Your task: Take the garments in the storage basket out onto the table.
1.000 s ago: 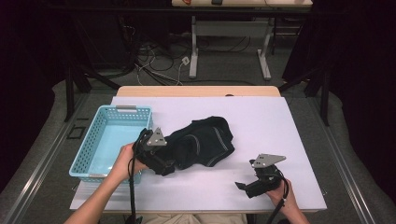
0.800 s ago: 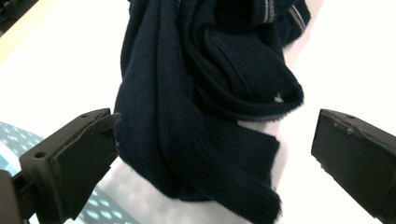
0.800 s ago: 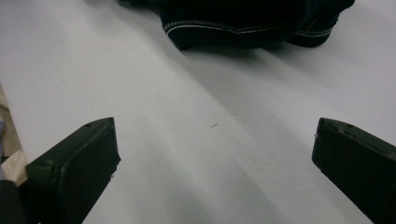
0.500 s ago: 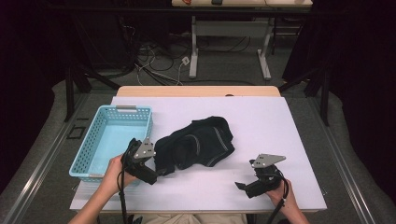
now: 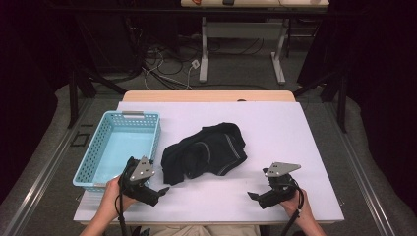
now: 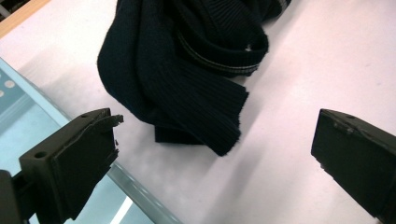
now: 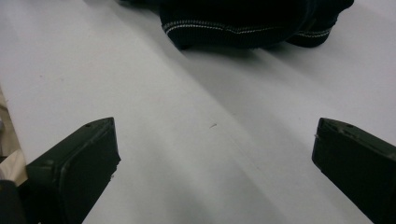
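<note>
A crumpled black knit garment [image 5: 205,152] with thin pale stripes lies in the middle of the white table [image 5: 275,128]. My left gripper [image 5: 156,192] sits just in front of its near left corner, jaws wide apart and nothing between them. From the left gripper view the garment [image 6: 187,70] lies a short way ahead of the gripper [image 6: 215,158]. My right gripper [image 5: 254,197] rests open near the front right of the table, apart from the cloth. In the right gripper view the garment's striped hem [image 7: 243,21] lies well beyond the gripper [image 7: 215,168].
A light blue plastic basket [image 5: 98,157] stands at the table's left side, close beside my left gripper; its rim [image 6: 135,196] crosses the left gripper view. Behind the table are another desk's legs [image 5: 204,49] and floor cables [image 5: 167,69].
My left gripper has drawn back from the garment toward the table's front edge, letting the cloth go. The garment's left end now lies flat. My right gripper has not moved.
</note>
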A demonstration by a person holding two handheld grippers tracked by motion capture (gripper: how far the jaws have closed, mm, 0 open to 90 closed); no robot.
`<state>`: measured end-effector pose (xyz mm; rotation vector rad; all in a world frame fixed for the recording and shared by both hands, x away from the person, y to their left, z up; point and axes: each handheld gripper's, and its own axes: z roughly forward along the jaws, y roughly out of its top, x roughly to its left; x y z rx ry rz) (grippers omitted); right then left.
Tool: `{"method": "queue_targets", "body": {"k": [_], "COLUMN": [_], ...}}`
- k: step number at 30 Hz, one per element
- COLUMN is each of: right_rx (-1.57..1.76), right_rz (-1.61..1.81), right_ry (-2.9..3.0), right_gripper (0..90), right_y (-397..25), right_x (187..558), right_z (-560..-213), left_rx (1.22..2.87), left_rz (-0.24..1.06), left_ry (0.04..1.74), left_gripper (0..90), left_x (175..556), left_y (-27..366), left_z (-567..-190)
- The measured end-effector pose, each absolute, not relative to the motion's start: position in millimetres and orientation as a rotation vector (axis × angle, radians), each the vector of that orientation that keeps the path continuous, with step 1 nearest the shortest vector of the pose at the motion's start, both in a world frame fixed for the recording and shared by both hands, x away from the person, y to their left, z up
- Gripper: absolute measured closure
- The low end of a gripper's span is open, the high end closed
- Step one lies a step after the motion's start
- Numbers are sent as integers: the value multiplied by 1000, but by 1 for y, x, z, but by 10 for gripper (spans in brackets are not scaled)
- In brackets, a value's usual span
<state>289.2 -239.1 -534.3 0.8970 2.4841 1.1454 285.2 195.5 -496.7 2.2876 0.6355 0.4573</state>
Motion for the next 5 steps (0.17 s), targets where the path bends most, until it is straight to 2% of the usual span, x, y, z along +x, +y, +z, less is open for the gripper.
{"method": "queue_targets", "body": {"k": [5], "right_rx": [896], "right_rz": [1152], "right_ry": [2465], "right_gripper": [0], "right_y": [-239], "right_x": [289], "right_z": [-535], "left_rx": [2239], "left_rz": [464], "left_ry": [629], "left_gripper": [0], "left_x": [279], "left_y": [200], "left_z": [-498]}}
